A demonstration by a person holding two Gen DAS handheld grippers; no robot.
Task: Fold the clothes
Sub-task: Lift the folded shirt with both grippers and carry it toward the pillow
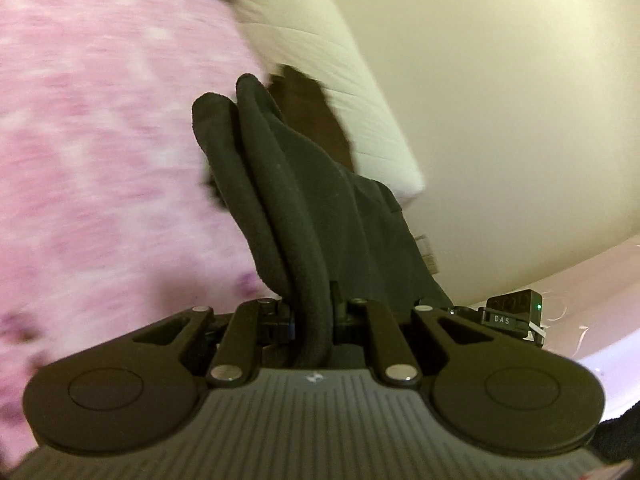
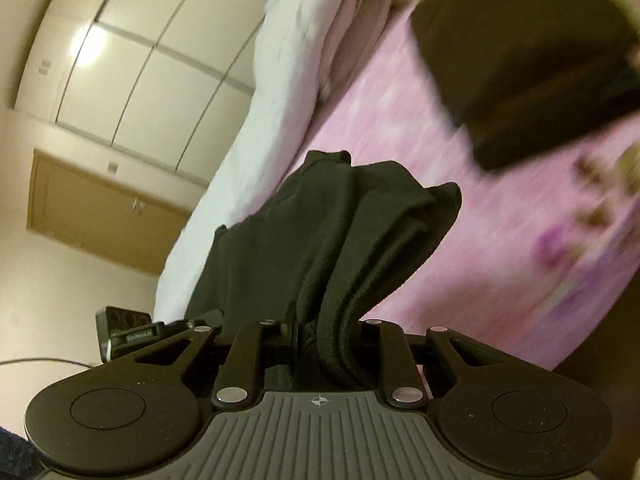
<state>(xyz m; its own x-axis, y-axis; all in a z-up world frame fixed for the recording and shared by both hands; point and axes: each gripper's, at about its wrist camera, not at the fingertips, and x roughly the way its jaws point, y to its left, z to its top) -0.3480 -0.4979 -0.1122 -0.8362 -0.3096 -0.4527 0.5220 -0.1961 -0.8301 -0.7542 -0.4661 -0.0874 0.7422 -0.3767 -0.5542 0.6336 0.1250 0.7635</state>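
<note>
Step in hand, as judged: carrying a dark garment (image 1: 312, 184) held up over the pink bed (image 1: 100, 140), mid-fold or mid-transfer. The left gripper (image 1: 314, 320) is clamped tight on bunched folds of it; the right gripper (image 2: 332, 340) likewise. The cloth rises straight out from between each gripper's jaws. A folded dark pile (image 2: 520, 60) lies on the bed beyond. The next move calls for both grips kept level.
</note>
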